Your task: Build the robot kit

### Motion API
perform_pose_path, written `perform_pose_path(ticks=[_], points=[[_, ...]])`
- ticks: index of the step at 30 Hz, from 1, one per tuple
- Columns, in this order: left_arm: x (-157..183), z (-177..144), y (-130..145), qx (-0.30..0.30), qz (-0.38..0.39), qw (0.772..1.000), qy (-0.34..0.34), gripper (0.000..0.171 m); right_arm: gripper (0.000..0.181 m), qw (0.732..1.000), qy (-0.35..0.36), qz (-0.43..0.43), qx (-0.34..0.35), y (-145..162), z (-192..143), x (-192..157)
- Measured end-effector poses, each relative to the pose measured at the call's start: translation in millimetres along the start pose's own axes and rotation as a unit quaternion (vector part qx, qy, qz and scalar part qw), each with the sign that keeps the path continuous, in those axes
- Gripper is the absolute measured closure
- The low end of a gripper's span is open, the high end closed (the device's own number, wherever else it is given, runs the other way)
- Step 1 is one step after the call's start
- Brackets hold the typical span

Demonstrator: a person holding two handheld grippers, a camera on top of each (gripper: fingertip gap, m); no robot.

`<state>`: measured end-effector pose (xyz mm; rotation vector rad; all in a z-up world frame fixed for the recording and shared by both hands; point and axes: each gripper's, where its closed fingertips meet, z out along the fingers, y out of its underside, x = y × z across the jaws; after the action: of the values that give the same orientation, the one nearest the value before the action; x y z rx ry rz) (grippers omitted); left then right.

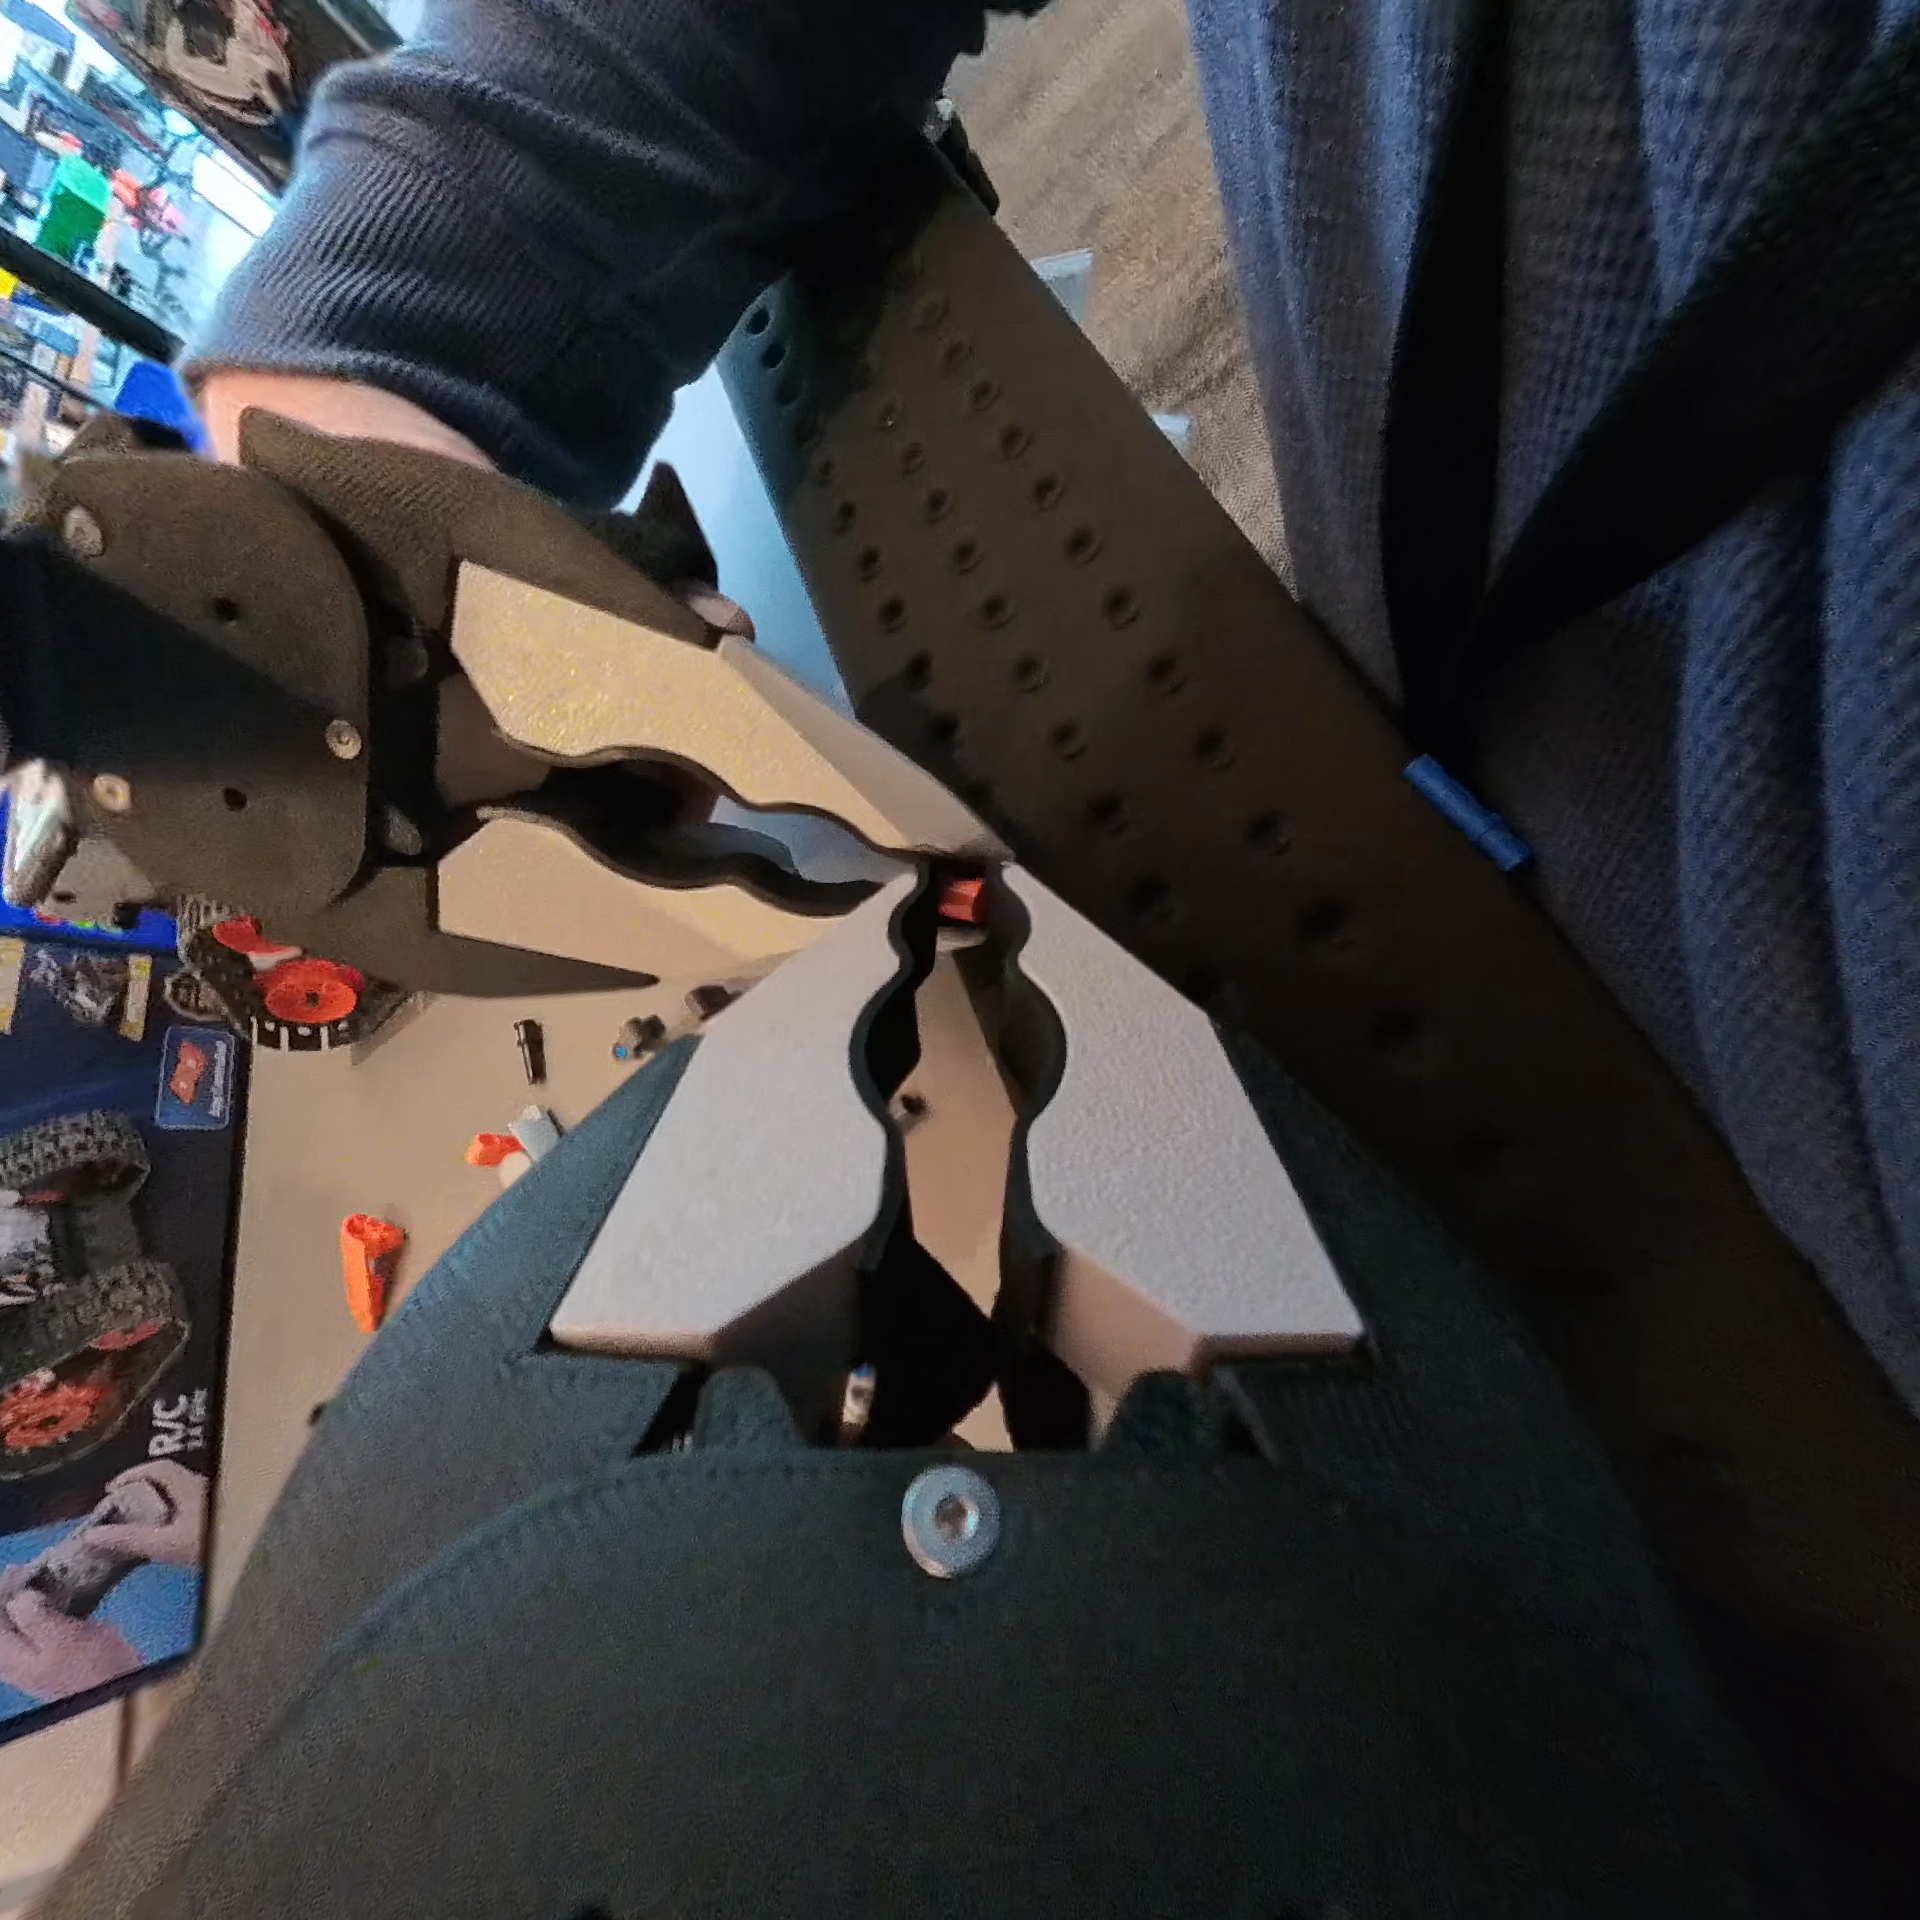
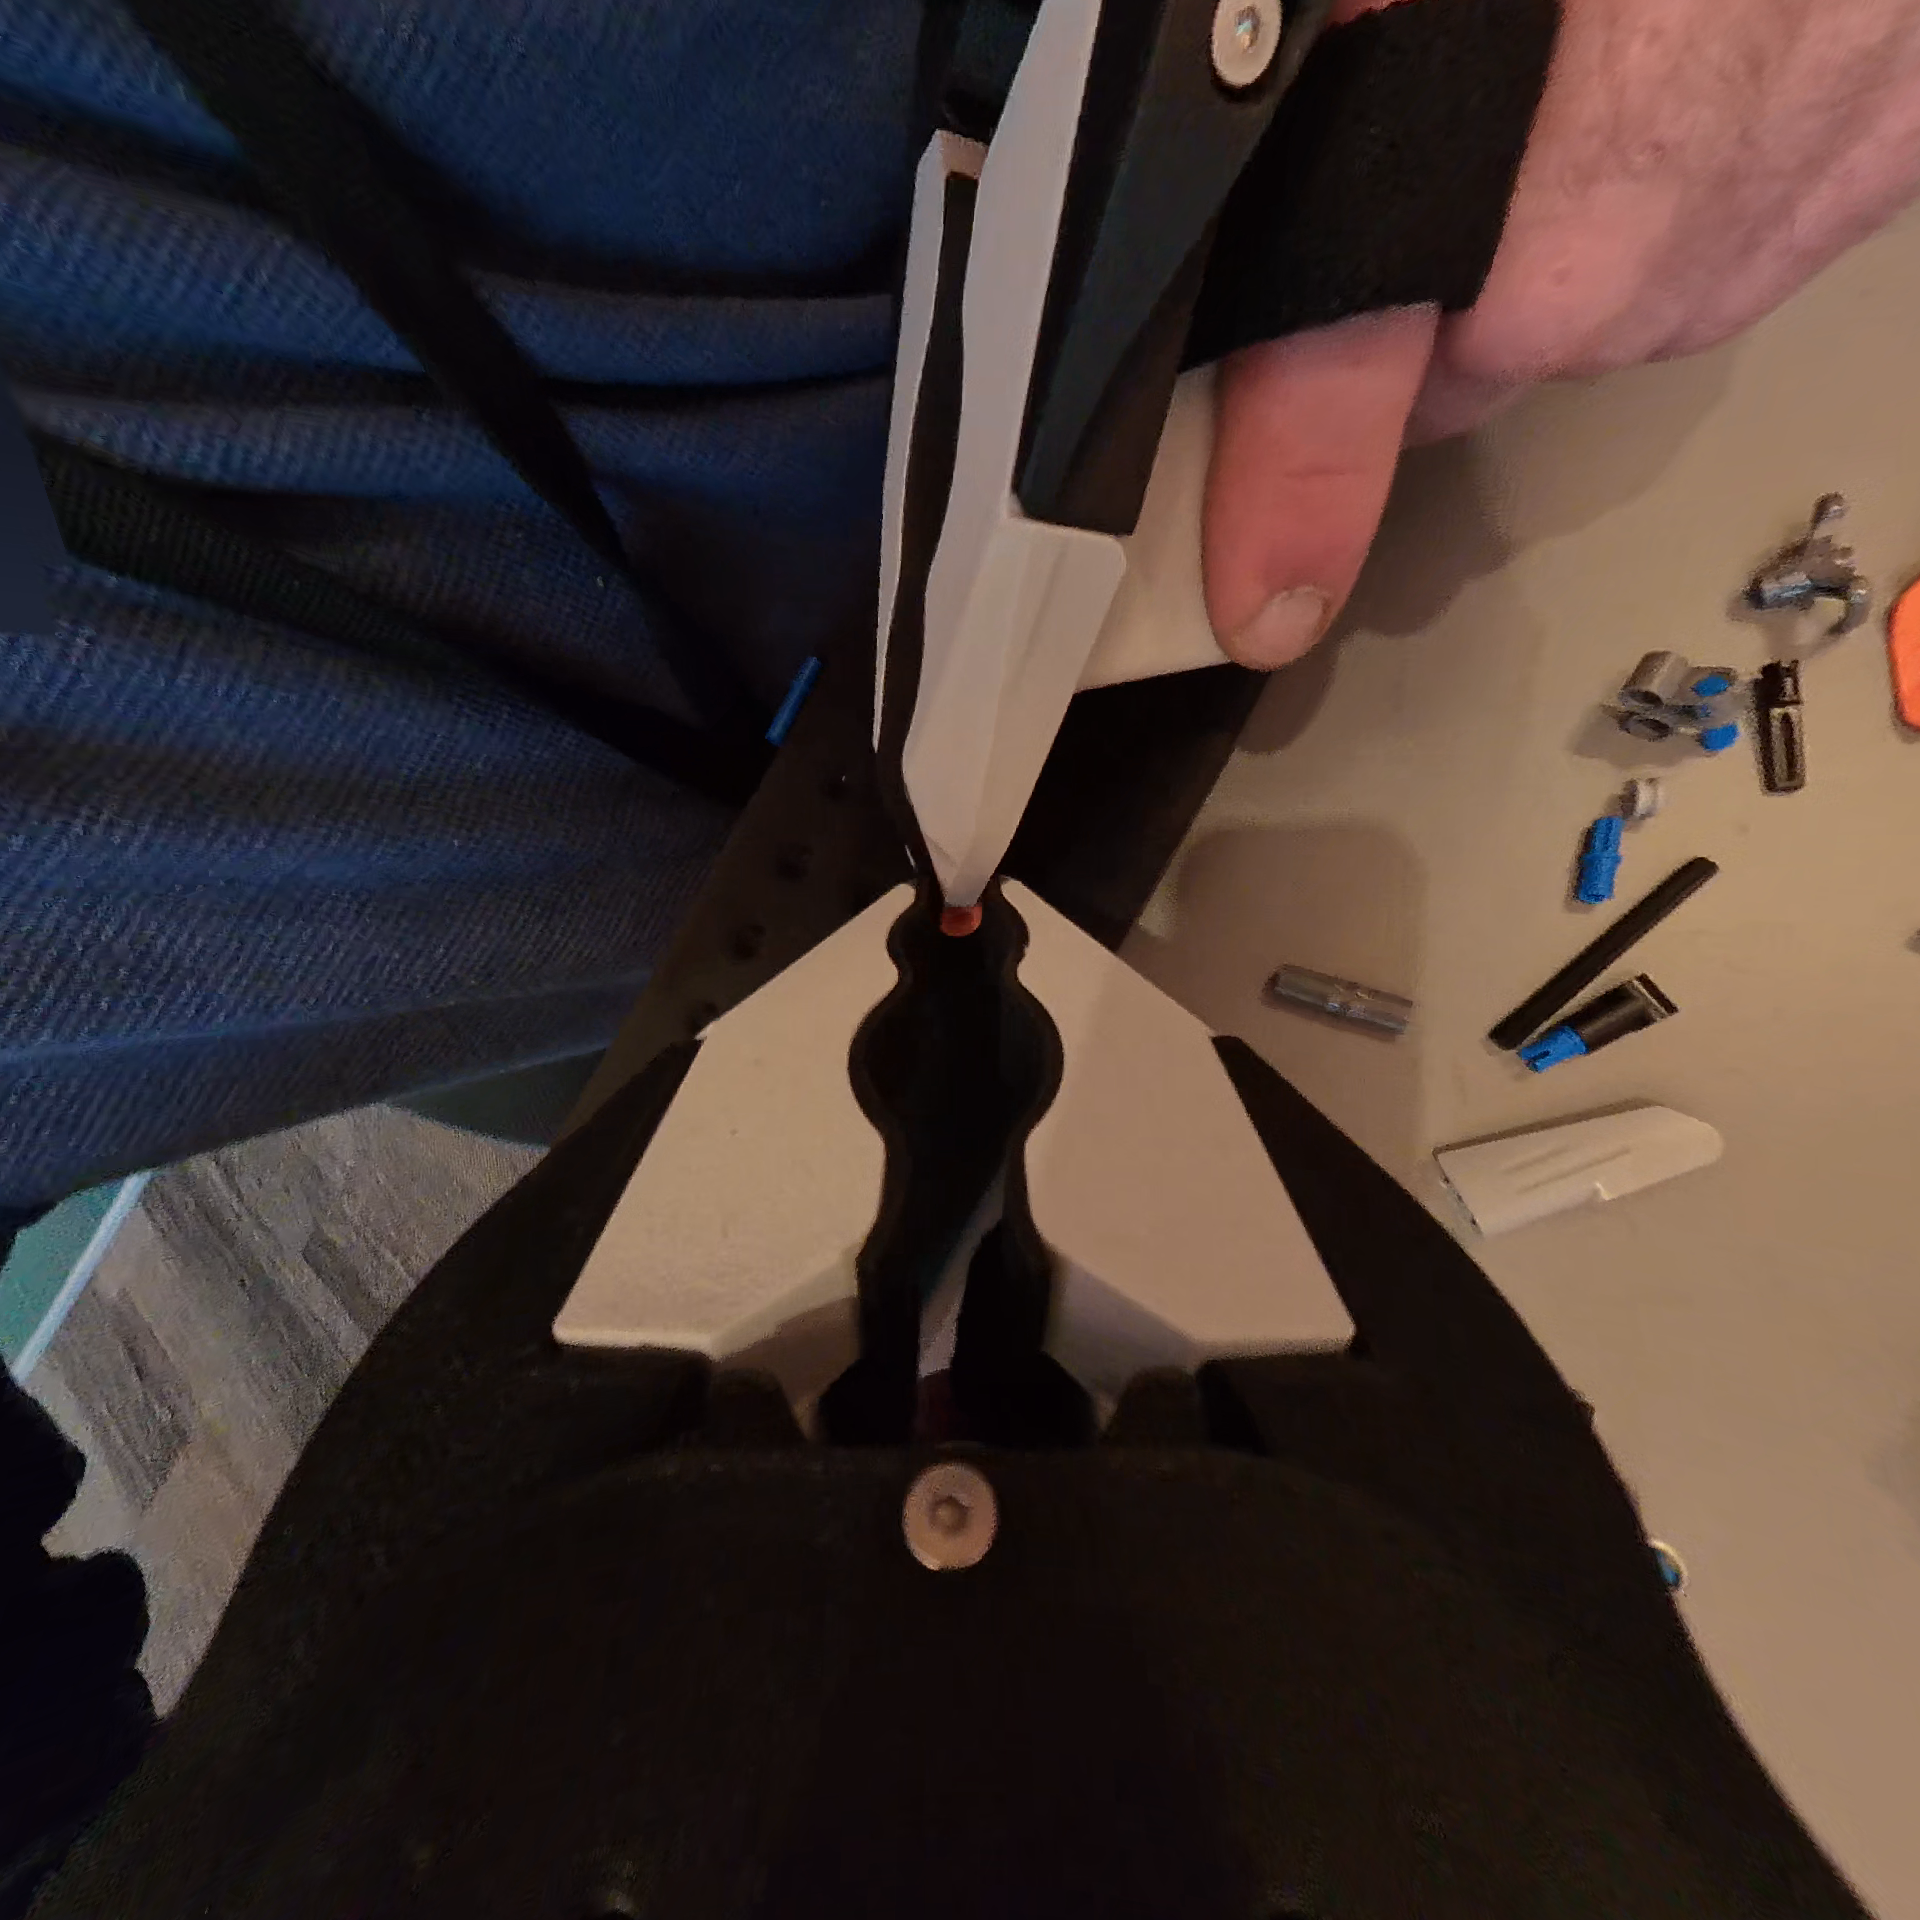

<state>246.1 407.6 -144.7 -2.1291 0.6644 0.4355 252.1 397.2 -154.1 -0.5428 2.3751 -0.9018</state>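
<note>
Orange pin (image 1: 961, 900) sits pinched at the tips of the left gripper (image 1: 964, 883), jaws nearly closed on it. Right gripper (image 2: 961, 902) meets it tip to tip, also nearly closed; which one carries the pin, I can't tell for sure. Risk: grip is on the very tips, so any twist could pop it loose. The black perforated beam (image 1: 1091, 665) lies just behind, against a blue sweater (image 1: 1662, 416): tight there. Open room on the tan table (image 2: 1455, 1403), loose parts (image 2: 1600, 977) further right.
</note>
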Motion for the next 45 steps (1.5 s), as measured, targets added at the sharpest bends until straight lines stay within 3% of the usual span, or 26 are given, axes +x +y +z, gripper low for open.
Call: perform_pose_path(ticks=[3,6,8,11,15,18,26,29,34,40,45], points=[[-2.7,-7.0,5.9,0.011,-0.046,0.999,-0.013,0.166,0.167,0.998,0.04,0.032,0.034,-8.1,-7.9,9.1],[-1.9,-13.3,17.4,0.004,-0.08,0.996,-0.029,0.165,0.159,0.989,0.134,0.064,0.017,4.3,-25.7,27.1],[-3.1,-18.5,20.8,0.008,-0.101,0.994,-0.041,0.165,0.161,0.987,0.145,0.061,0.025,4.4,-30.6,13.8],[-6.1,-22.8,25.9,0.009,-0.126,0.991,-0.05,0.165,0.157,0.988,0.15,0.02,0.028,-5.1,-9.1,-17.0],[-6.1,-21.1,28.9,0.002,-0.129,0.99,-0.051,0.165,0.155,0.981,0.193,-0.018,-0.002,-4.8,27.9,-31.6],[-6.4,-20.6,27.9,0.005,-0.13,0.99,-0.051,0.165,0.154,0.984,0.177,-0.01,0.018,-12.1,45.2,-42.7],[-5.5,-20.5,28.0,0.006,-0.134,0.99,-0.05,0.165,0.159,0.971,0.233,-0.045,0.009,-10.7,52.2,-35.8],[-5.8,-20.4,27.8,0.008,-0.135,0.99,-0.049,0.165,0.173,0.965,0.244,-0.098,0.012,-16.7,58.0,-39.7],[-5.5,-20.2,28.8,0.005,-0.135,0.99,-0.051,0.165,0.179,0.957,0.261,-0.127,-0.005,-19.3,62.0,-33.9],[-4.1,-19.1,29.2,0.007,-0.138,0.989,-0.045,0.165,0.175,0.958,0.254,-0.136,0.009,-24.4,60.5,-34.2],[-3.0,-18.4,30.0,0.007,-0.141,0.989,-0.04,0.165,0.174,0.971,0.209,-0.117,0.016,-25.0,64.3,-38.9]])
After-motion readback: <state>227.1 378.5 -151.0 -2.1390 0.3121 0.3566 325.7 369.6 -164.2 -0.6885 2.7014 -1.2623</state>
